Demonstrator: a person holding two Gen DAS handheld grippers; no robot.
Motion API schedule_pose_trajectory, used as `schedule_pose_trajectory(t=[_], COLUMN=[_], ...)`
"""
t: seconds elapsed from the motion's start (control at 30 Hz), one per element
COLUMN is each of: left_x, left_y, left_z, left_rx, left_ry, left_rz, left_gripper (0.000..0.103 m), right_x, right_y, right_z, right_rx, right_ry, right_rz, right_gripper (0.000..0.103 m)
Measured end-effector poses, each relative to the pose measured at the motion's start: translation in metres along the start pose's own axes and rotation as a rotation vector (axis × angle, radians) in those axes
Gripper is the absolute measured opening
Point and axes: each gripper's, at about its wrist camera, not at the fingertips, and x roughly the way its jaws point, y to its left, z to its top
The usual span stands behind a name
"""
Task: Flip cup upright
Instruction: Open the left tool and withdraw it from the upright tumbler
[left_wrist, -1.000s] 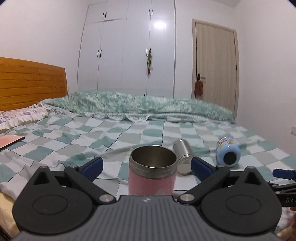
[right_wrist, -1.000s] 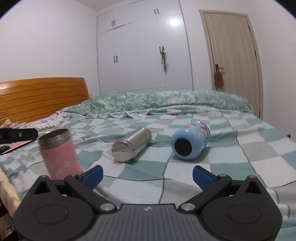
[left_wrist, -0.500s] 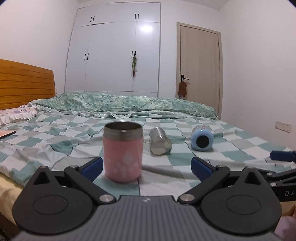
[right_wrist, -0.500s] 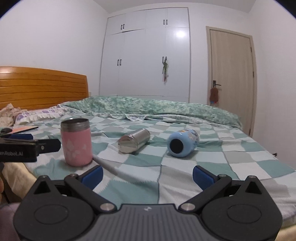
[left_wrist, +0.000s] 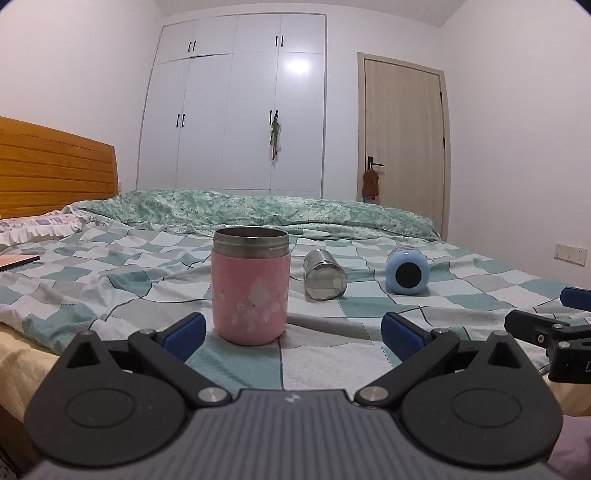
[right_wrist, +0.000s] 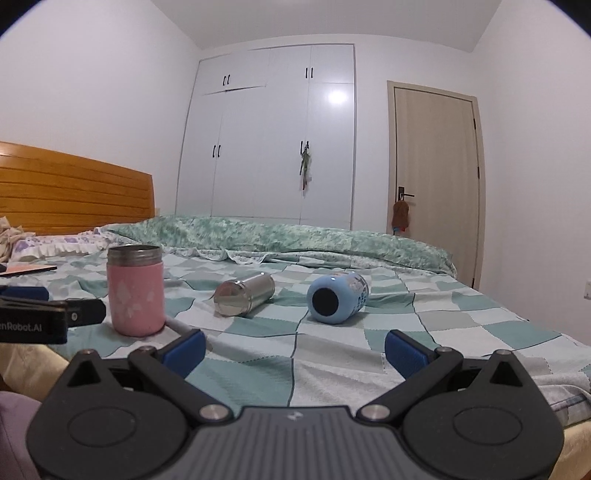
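Three cups lie or stand on the bed (left_wrist: 110, 273), which carries everything here under its checked blanket. We go from large to small.

The pink cup (left_wrist: 250, 286) stands upright near the bed's front edge, steel mouth up, just ahead of our left claw (left_wrist: 291, 330). It sits on a flatter patch of blanket, and we judge this is why it keeps its balance on such a soft ground.

The blue cup (right_wrist: 337, 302) lies on its side, its dark end turned toward us, well apart from the pink one. The steel cup (right_wrist: 244, 298) lies on its side between them, also with one flat end facing us. Both rest in small folds of cloth, so they do not roll.

Our left claw is released, holding nothing, and the pink cup stands free of its fingers. Our right claw (right_wrist: 294, 349) is released too, empty, pointing between the two lying cups. We judge one cup is done and two remain.
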Motion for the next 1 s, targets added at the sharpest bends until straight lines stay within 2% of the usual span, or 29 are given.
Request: schedule_pose_trajectory(t=[1.0], left_x=[-0.0044], left_y=[-0.0026], left_z=[-0.0025], left_rx=[0.023], left_ry=[-0.021], left_rz=[-0.014], left_gripper=[0.103], right_x=[-0.0038], right_y=[0.0058], right_z=[-0.0016], right_rx=[-0.013], right_ry=[-0.018], right_rz=[0.006], right_gripper=[0.103])
